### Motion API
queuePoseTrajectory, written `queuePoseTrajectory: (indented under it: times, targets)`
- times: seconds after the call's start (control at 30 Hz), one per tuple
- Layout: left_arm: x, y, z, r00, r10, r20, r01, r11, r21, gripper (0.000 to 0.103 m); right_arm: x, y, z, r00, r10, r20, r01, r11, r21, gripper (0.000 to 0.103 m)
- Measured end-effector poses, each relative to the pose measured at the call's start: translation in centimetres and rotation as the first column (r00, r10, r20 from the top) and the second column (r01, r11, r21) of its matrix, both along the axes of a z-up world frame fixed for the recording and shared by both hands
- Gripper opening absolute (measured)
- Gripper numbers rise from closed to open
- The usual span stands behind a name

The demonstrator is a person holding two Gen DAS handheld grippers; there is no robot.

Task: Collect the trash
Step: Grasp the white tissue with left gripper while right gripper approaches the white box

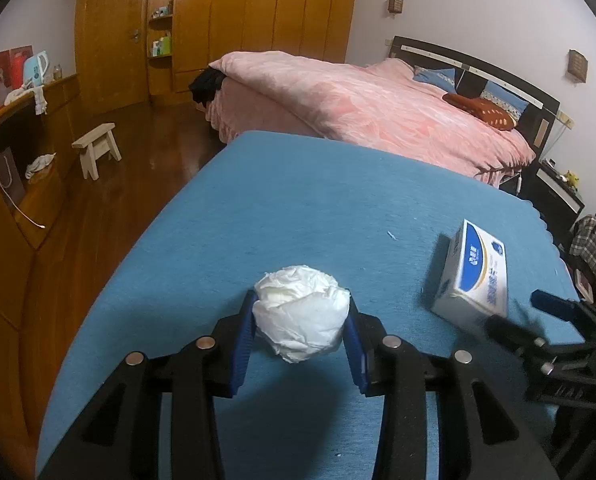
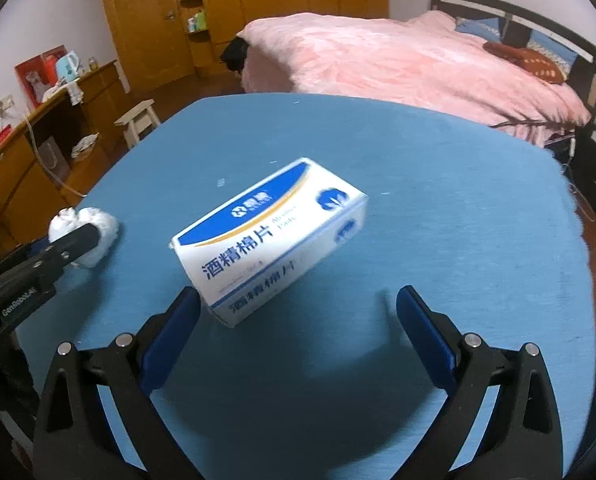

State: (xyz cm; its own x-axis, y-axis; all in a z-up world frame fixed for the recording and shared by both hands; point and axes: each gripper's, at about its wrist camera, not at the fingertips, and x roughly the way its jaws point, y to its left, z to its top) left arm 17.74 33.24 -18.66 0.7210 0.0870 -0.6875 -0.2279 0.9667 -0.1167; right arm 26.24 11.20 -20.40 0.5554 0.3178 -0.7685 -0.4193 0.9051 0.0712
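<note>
Walls: plain white, two small dark plaques (image 1: 577,65) hung above the headboard.
Floor: glossy reddish-brown wood (image 1: 158,152), far ahead-left of the hand-held grippers.
Wardrobe: tall honey-coloured wooden doors (image 1: 282,8) across the far wall, open corner shelves (image 1: 162,16) holding small items.
Bed: pink quilt (image 1: 377,112), dark headboard (image 1: 477,68), blue and rust pillows, ahead-right.
Side counter: wooden, along the left wall (image 2: 46,128), pale blue kettle (image 1: 38,67) on top.
Stool: small pale wooden one (image 1: 96,148) on the floor.
Table: blue cloth cover (image 1: 317,208).

Both wrist cameras sit low and close over the blue table (image 1: 337,208), facing the pink bed (image 2: 409,68) beyond; both views share these
</note>
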Motion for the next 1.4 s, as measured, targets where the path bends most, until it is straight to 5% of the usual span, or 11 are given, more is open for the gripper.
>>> queuePoseTrajectory:
  times: [0.2,0.47,0.87,1.23,1.4]
  targets:
    - [0.6,-0.6,0.1,1.000,-0.009,0.008,0.009,1.000,-0.012,0.040,1.4,-3.8,0.5,0.994,-0.107,-0.006,0.107,0.994,0.013,0.096]
    - [1.0,-0.9,0.7,1.000,-0.008,0.021,0.008,1.000,0.004,0.040,0.8,-1.1,1.4,1.000,-0.030,-0.004,0.030,0.995,0.096,0.096]
    - [0.9,0.1,0.5,1.000,0.016,0.014,-0.016,1.000,-0.013,0.040,2.3,0.4,-0.3,0.997,-0.083,0.000,0.083,0.996,-0.024,0.096]
    - [2.3,-1.7,-0.3,1.000,-0.020,-0.018,0.020,1.000,0.009,0.041,3.5,-0.7,-1.2,0.997,-0.070,-0.040,0.071,0.997,0.012,0.095]
    - [2.4,-2.0,-0.4,0.999,-0.022,-0.029,0.023,0.999,0.023,0.041,3.5,0.1,-1.2,0.998,-0.053,-0.036,0.052,0.999,-0.008,0.074]
